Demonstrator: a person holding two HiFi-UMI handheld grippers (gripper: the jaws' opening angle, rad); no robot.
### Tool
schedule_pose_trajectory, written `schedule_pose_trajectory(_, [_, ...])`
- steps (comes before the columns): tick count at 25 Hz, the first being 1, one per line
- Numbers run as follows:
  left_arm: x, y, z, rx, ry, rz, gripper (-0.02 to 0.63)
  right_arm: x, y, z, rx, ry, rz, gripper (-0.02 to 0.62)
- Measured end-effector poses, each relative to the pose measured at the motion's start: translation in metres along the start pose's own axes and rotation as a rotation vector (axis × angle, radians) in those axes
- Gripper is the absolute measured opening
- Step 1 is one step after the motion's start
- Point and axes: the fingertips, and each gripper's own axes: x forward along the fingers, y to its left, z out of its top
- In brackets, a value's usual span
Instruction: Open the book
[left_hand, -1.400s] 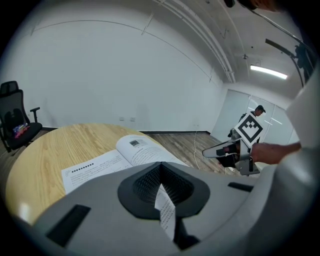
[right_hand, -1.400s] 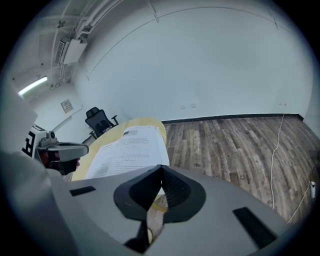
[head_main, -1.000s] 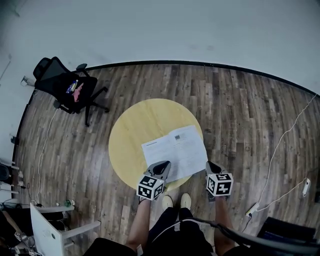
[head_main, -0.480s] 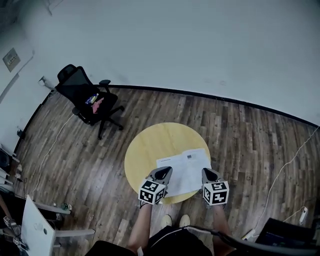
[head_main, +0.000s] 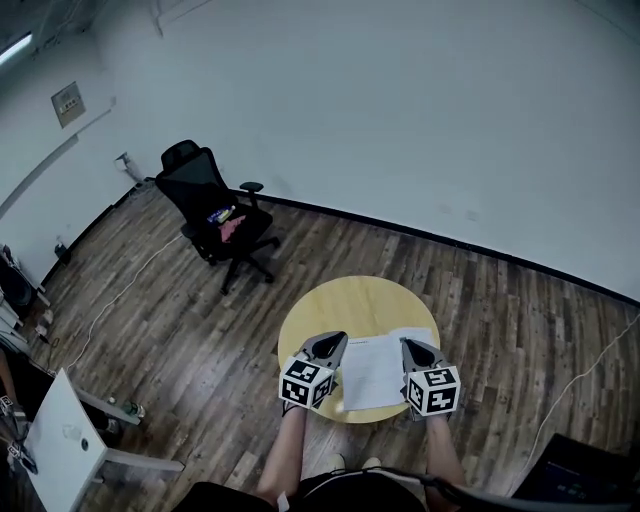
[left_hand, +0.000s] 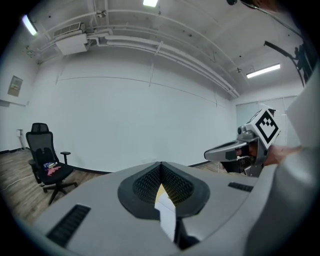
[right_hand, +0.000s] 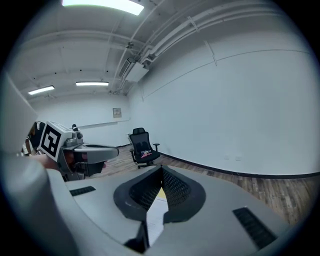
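1. Since the book (head_main: 378, 368) already lies spread w/ white pages up on the round yellow surface (head_main: 320, 312), the task looks done or nearly so. That's my read, not a certainty.
2. Book sits on the near-right part of the surface, its near edge at about the rim. In the head view it's framed btwn the two grippers.
3. L gripper (head_main: 328, 344): fingers (left_hand: 142, 184) closed together, tips meeting, nothing clamped. The pale sliver in the slit below the tips is page and surface seen beyond.
4. R gripper (head_main: 411, 347): same, fingers (right_hand: 176, 189) pressed together, empty. Only page and a bit of yellow show through the slit.
5. Both point roughly level toward the far wall (head_main: 400, 120) and appear to be above the book, not on it, prob. because there's no grip left to make.
6. Office chair (head_main: 218, 215) stands well apart on the wood floor (head_main: 150, 310), so it has no bearing on the task.
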Motion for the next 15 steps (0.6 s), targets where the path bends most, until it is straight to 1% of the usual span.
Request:
schedule_pose_trajectory(4, [-0.019,0.014,0.014,0.005,-0.040,0.028,0.000,0.007,0.025,0.020,-0.031,-0.035,0.035,0.006])
schedule_pose_trajectory(8, [-0.031,0.024,0.022,0.018,-0.058,0.044,0.000,0.014,0.042,0.037,-0.055,-0.060,0.061,0.006])
schedule_pose_trajectory(15, [-0.044,0.035,0.021,0.023,-0.062,0.054,0.000,0.022,0.060,0.041,-0.054,-0.062,0.082,0.006])
